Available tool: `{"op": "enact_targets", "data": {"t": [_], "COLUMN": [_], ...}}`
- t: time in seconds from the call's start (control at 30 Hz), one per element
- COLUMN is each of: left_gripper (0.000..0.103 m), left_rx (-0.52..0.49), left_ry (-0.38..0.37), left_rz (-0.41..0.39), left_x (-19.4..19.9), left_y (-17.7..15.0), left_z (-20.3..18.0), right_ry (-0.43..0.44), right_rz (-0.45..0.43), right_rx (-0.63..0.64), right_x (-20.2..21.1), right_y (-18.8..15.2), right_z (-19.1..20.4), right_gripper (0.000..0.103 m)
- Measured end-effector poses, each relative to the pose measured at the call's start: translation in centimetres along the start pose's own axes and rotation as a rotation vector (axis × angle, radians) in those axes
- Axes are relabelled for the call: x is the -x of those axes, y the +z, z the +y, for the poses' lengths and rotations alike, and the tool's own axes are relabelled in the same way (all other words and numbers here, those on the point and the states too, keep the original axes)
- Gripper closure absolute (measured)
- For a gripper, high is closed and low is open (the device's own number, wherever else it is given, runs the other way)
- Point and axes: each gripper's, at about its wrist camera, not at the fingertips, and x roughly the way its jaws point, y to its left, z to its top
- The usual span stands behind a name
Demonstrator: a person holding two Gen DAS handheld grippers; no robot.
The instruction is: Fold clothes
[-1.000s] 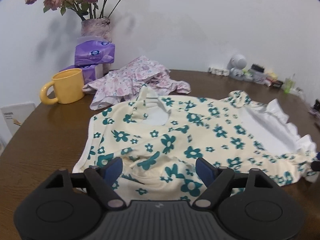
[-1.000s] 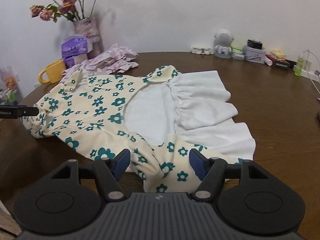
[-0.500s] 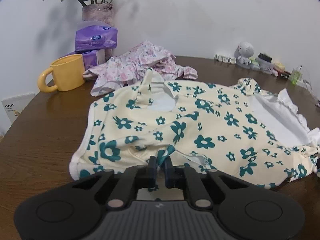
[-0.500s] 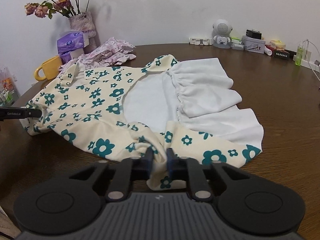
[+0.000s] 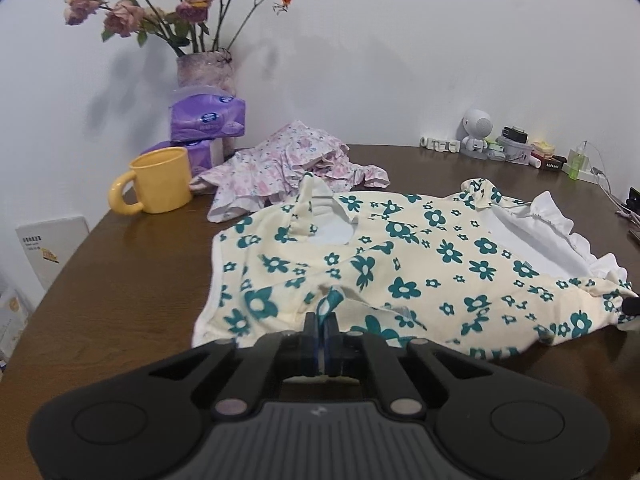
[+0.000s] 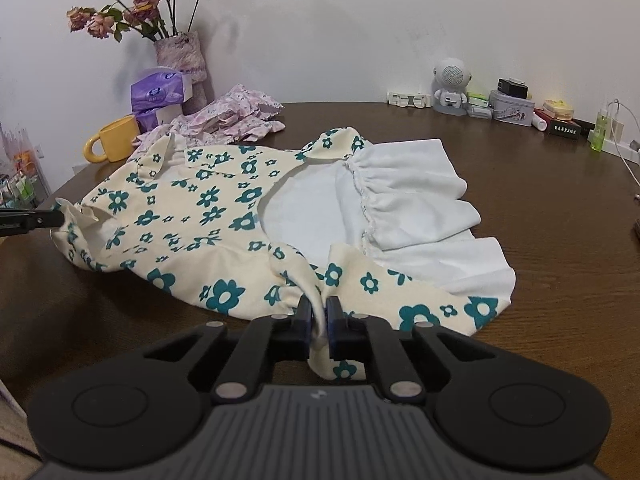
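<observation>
A cream dress with teal flowers and a white ruffled skirt lies spread on the brown table. My left gripper is shut on a pinch of the dress's near edge beside the sleeve, and the fabric rises between the pads. It also shows in the right wrist view, where the left gripper grips the dress's far left end. My right gripper has its jaws closing the last bit on a fold of the near hem, pads pressing the cloth. Its dark tip shows at the right edge.
A yellow mug, purple tissue packs and a vase of dried roses stand at the back left. A pink floral garment lies crumpled behind the dress. A small white robot figure, boxes and a cable line the back right.
Both grippers went from wide open over the dress's near edge to shut on it. The left one then drew back a little, and the pinched fabric lifted.
</observation>
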Motion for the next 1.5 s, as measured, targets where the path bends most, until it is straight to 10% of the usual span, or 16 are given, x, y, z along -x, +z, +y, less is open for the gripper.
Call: {"op": "enact_targets", "data": {"t": [0.57,0.67,0.73,0.87,1.03,1.17,1.5], "left_gripper": [0.100,0.082,0.051,0.045,0.052,0.094,0.100], "left_rx": [0.113,0.149,0.157,0.153,0.134,0.085,0.019], "left_ry": [0.040,0.017,0.010,0.021,0.025,0.050,0.110], "left_rz": [0.061,0.014,-0.015,-0.023,0.037,0.071,0.068], "left_x": [2.3,2.5,2.3,0.9,-1.4,-2.4,-0.8], "left_y": [-3.5,-2.5,-1.7,-0.5,-0.3,-0.8,-2.2], "left_z": [0.8,0.9,0.6,-0.4,-1.4,-2.0,-1.5], "right_ry": [0.004,0.014,0.011,-0.003,-0.029,-0.042,-0.052], "right_rz": [0.057,0.045,0.035,0.004,0.009,0.015,0.015], "right_rx": [-0.036,-0.060,-0.067,-0.070,-0.099,-0.129,-0.079], "right_x": [0.7,0.8,0.9,0.8,-0.2,-0.8,-0.1], "right_y": [-1.7,-1.5,-1.2,-0.8,-0.9,-1.2,-1.2], "right_z": [0.2,-0.1,-0.2,0.1,0.1,-0.1,0.6], "right_gripper": [0.096,0.090,0.085,0.065,0.065,0.085,0.096]}}
